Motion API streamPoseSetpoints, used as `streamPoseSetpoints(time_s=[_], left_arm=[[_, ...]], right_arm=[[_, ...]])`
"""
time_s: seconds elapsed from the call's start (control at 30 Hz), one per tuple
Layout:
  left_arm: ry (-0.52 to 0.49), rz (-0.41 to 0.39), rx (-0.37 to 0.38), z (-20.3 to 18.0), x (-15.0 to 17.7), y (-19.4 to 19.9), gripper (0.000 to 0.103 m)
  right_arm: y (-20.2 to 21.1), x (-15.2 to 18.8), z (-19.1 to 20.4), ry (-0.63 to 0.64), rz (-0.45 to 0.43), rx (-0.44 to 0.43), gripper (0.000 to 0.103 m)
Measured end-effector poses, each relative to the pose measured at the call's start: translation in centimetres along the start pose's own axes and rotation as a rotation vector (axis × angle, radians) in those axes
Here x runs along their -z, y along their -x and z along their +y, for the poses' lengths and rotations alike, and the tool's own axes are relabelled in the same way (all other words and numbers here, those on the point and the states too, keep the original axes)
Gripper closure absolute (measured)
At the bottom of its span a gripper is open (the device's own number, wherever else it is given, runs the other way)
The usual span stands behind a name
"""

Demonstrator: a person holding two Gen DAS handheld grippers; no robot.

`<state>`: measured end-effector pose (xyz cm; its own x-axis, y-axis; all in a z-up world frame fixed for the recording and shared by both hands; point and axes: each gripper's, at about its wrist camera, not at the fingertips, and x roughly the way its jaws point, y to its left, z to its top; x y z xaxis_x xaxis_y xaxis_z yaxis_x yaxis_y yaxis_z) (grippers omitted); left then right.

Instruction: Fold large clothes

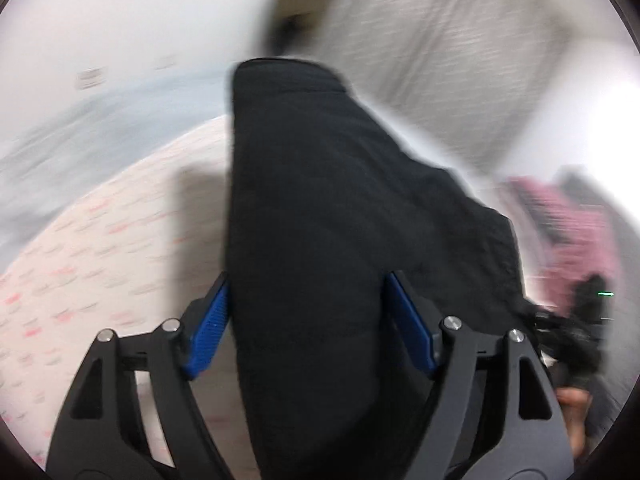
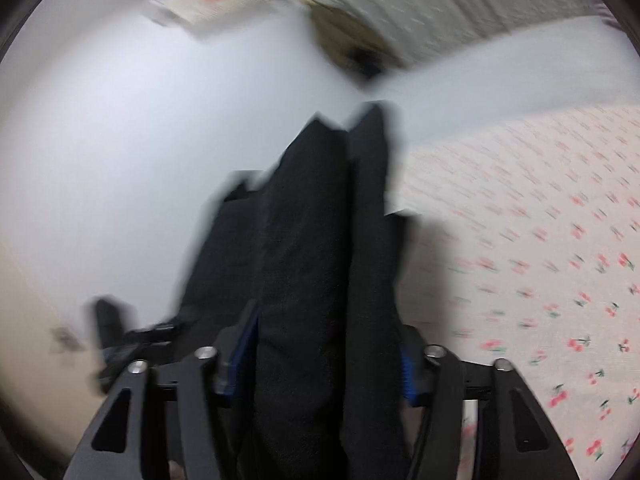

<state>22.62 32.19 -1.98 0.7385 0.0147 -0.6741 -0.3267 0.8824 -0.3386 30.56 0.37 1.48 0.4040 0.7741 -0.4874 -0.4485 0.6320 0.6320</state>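
2 grippers are carrying 1 black garment above the cherry-print bedsheet, both views blurring. To do this fold well, I judge both ends should be travelling level and landing together, edges matching, before any release (a lopsided drop would be creasing the cloth). In the left wrist view, the left gripper is standing fairly wide with a thick bundle filling the gap; I cannot tell whether its pads are pressing. The right gripper is clamping bunched folds.
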Motion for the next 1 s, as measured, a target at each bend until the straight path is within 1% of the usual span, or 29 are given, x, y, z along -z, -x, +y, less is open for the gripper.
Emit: streamPoseSetpoints(time_s=[0.03,0.07,0.1,0.13,0.17,0.23,0.27,0.33,0.4,0.43,0.47,0.53,0.6,0.67,0.77,0.83,0.87,0.93,0.97,1.0], left_arm=[[0.02,0.025,-0.042,0.8,0.5,-1.1,0.027],[0.024,0.042,-0.042,1.0,0.7,-1.7,0.027],[0.02,0.058,-0.022,1.0,0.9,-1.9,0.027],[0.002,0.047,-0.024,0.6,0.9,-1.5,0.027],[-0.019,0.029,-0.031,-0.1,0.9,-0.8,0.027],[-0.071,-0.007,-0.036,-1.3,1.1,0.6,0.025],[-0.092,-0.013,-0.044,-1.7,1.3,1.4,0.024],[-0.123,-0.004,-0.074,-3.5,2.2,2.4,0.022],[-0.139,0.014,-0.12,-4.4,2.9,3.1,0.02],[-0.136,0.029,-0.14,-5.3,3.4,3.5,0.019],[-0.128,0.039,-0.148,-5.5,3.6,3.8,0.019],[-0.108,0.055,-0.167,-6.0,5.0,4.9,0.017],[-0.114,0.062,-0.171,-7.5,6.7,6.2,0.013],[-0.128,0.049,-0.187,-8.4,8.5,7.3,0.006],[-0.154,0.026,-0.232,-9.9,11.5,9.2,0.004],[-0.137,0.029,-0.249,-10.3,13.2,10.1,0.003],[-0.131,0.032,-0.253,-10.5,13.7,10.3,0.002],[-0.115,0.034,-0.266,-10.9,15.3,10.8,0.001],[-0.106,0.024,-0.28,-11.0,16.3,11.0,0.001],[-0.101,0.021,-0.292,-11.2,16.9,11.1,0.001]], right_arm=[[-1.9,0.2,-0.9,-0.011,0.05,0.093,0.04],[-3.5,0.6,-1.9,-0.031,0.107,0.156,0.038],[-4.2,1.0,-2.7,-0.063,0.124,0.134,0.038],[-3.9,1.3,-3.8,-0.111,0.115,0.084,0.038],[-3.3,1.4,-4.4,-0.149,0.094,0.066,0.038],[-1.8,1.8,-4.9,-0.165,0.078,0.042,0.038],[-1.2,2.1,-4.8,-0.16,0.078,0.043,0.038],[0.4,2.4,-3.7,-0.129,0.078,0.074,0.038],[1.9,2.4,-3.2,-0.108,0.062,0.097,0.033],[3.2,3.4,-2.4,-0.095,0.05,0.11,0.03],[4.5,3.9,-1.8,-0.082,0.038,0.122,0.027],[7.0,5.0,-0.6,-0.043,0.019,0.148,0.024],[9.3,6.3,0.3,0.006,0.017,0.177,0.021],[11.2,7.7,1.3,0.055,0.022,0.209,0.02],[14.1,10.1,2.2,0.115,0.034,0.261,0.018],[14.7,11.7,2.8,0.15,0.06,0.317,0.017],[14.9,12.6,3.1,0.171,0.07,0.346,0.015],[14.7,14.4,3.4,0.204,0.076,0.41,0.008],[14.4,15.3,3.4,0.218,0.073,0.436,0.003],[14.1,16.1,3.5,0.227,0.076,0.456,0.0]])
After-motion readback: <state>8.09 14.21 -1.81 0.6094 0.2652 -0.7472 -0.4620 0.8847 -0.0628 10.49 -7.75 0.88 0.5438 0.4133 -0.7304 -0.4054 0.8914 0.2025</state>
